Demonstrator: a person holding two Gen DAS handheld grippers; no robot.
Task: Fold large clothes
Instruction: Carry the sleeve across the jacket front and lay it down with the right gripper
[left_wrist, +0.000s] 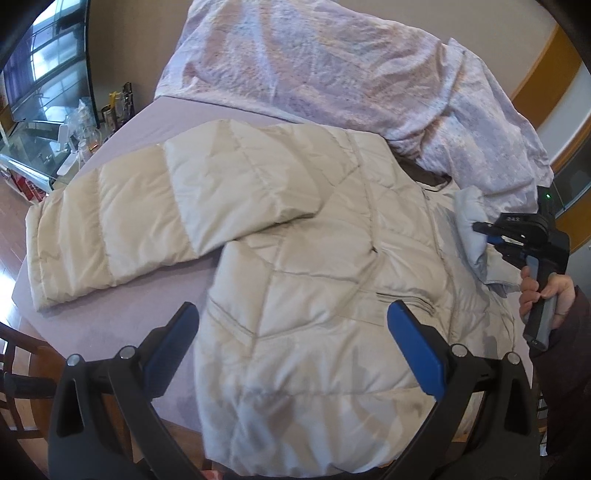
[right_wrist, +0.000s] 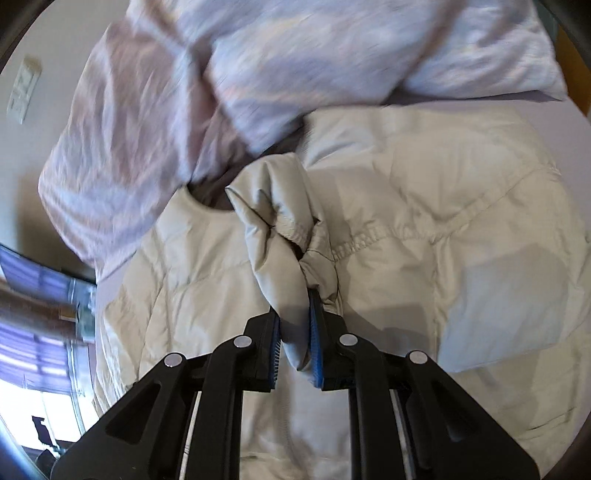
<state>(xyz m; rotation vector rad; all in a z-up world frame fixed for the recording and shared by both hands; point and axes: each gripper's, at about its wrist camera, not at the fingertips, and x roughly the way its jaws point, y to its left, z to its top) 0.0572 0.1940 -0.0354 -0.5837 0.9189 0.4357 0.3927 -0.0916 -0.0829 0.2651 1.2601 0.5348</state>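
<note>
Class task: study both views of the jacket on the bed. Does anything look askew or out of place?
Yes. The jacket is lopsided: one sleeve lies spread sideways, the other sleeve is bunched in the right tongs. A rumpled duvet crowds its collar.

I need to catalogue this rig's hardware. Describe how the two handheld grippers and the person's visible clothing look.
Both are matte black plastic with angular linkage arms and round silver pivot pins. The left gripper has smooth blue pads. The right gripper has ribbed blue pads; from the left wrist view it shows a grey-faced handle, white lettering too small to read and a small green light. The hand emerges from a dark sleeve.
</note>
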